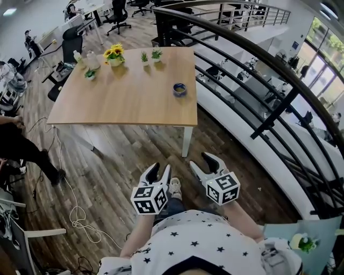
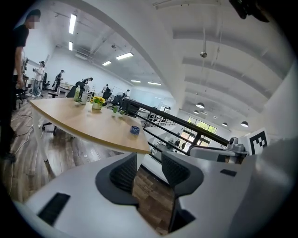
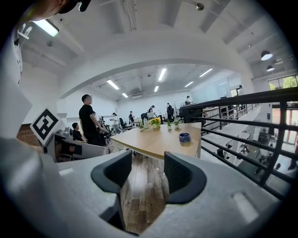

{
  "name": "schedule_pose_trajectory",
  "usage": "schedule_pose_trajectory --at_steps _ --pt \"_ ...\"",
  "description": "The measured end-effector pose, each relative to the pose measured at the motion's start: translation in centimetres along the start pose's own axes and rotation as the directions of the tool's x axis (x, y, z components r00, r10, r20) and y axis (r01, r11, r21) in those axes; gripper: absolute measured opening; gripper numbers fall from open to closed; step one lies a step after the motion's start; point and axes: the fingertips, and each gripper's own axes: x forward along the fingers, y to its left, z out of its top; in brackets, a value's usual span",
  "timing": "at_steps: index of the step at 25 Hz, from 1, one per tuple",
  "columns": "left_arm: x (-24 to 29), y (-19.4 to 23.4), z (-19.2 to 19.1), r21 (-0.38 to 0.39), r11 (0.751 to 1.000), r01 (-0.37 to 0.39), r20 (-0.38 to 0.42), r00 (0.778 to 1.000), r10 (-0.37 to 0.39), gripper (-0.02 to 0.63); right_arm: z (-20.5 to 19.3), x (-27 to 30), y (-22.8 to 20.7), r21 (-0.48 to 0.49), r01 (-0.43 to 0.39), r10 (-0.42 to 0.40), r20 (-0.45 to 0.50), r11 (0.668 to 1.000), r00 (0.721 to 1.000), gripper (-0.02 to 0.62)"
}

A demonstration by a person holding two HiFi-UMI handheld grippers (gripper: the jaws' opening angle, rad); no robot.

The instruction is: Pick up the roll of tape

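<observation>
The roll of tape [image 1: 179,89] is a small blue ring lying near the right edge of the wooden table [image 1: 129,102]. It also shows as a blue roll [image 2: 134,130] in the left gripper view and as the same roll [image 3: 184,137] in the right gripper view. Both grippers hang over the floor well short of the table's near edge. My left gripper [image 1: 159,172] is open with nothing between its jaws. My right gripper [image 1: 205,161] is open and empty too, about a hand's width to its right.
A pot of yellow flowers [image 1: 114,54] and small green plants [image 1: 150,56] stand at the table's far side. A black railing [image 1: 252,64] runs along the right. A person [image 1: 24,147] is at the left, cables [image 1: 75,215] lie on the wood floor, and office chairs [image 1: 117,16] stand behind.
</observation>
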Motion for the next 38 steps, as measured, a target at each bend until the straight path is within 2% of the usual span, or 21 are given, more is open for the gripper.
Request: schedule_pose_trajectory --at_steps 9,16,27,38 --pt "6.6 3.0 6.3 0.0 1.0 0.019 0.007 1.0 -0.019 0.158 4.9 6.9 -4.0 -0.004 0.011 -0.011 0.007 1.0 1.0 0.201" --pt "11.4 4.7 9.6 0.013 0.999 0.033 -0.012 0.999 -0.033 0.158 7.4 11.2 -6.7 0.002 0.021 -0.021 0.011 1.0 1.0 0.201" --pt "16.9 8.0 12.9 0.023 0.999 0.045 -0.026 0.999 -0.044 0.158 9.7 17.3 -9.8 0.005 0.039 -0.039 0.015 0.999 0.999 0.201" --pt "21.9 10.2 14.2 0.041 0.997 0.066 -0.068 0.996 -0.063 0.158 10.4 20.4 -11.8 0.033 0.07 -0.07 0.015 0.997 0.997 0.201"
